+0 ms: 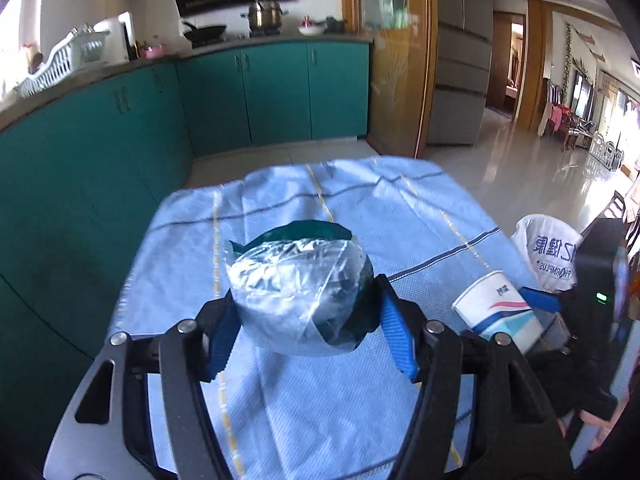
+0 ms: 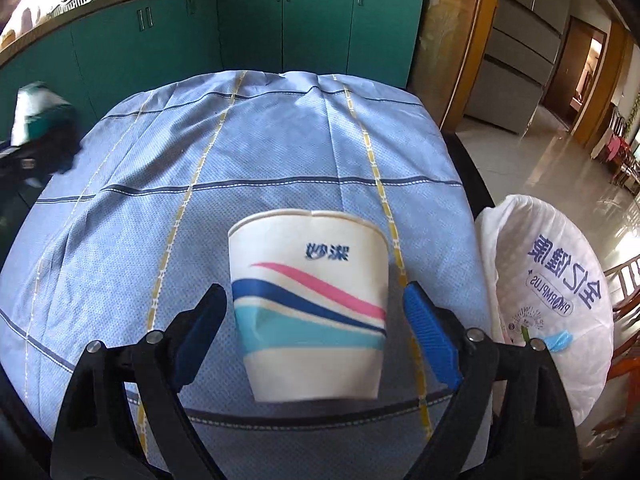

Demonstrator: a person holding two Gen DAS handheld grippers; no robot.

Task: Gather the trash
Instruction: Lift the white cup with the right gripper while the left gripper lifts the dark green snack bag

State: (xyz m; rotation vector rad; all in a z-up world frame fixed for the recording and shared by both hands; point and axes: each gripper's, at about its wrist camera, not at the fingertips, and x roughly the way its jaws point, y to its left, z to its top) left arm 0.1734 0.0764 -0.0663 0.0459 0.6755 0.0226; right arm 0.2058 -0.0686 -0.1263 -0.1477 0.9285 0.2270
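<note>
- Ribbed blue pads line the black jaws of the left gripper (image 1: 306, 328), which are clamped on a crumpled snack wrapper (image 1: 300, 294) and hold it above the table.
- That wrapper is a bulging, rounded wad: wrinkled silvery foil on the near face, dark green printed film along the top and right edge.
- Between the jaws of the right gripper (image 2: 316, 332) sits a paper cup (image 2: 310, 304), upside down, tapering toward the camera. It is matte white with pink, navy and turquoise swooshes and blue lettering, and its side is slightly dented at the lower left.
- Gaps show between the cup and both ribbed pads, so those jaws stand open around it rather than pressing.
- Beneath both lies a light blue woven tablecloth (image 2: 280, 152), dimpled in texture, crossed by dark blue and yellow lines, creased near the far edge.
- A white plastic bag (image 2: 552, 312), thin and crinkled, printed in blue, stands open just off the table's right edge.
- Glossy teal cabinets (image 1: 276, 88) run behind.
</note>
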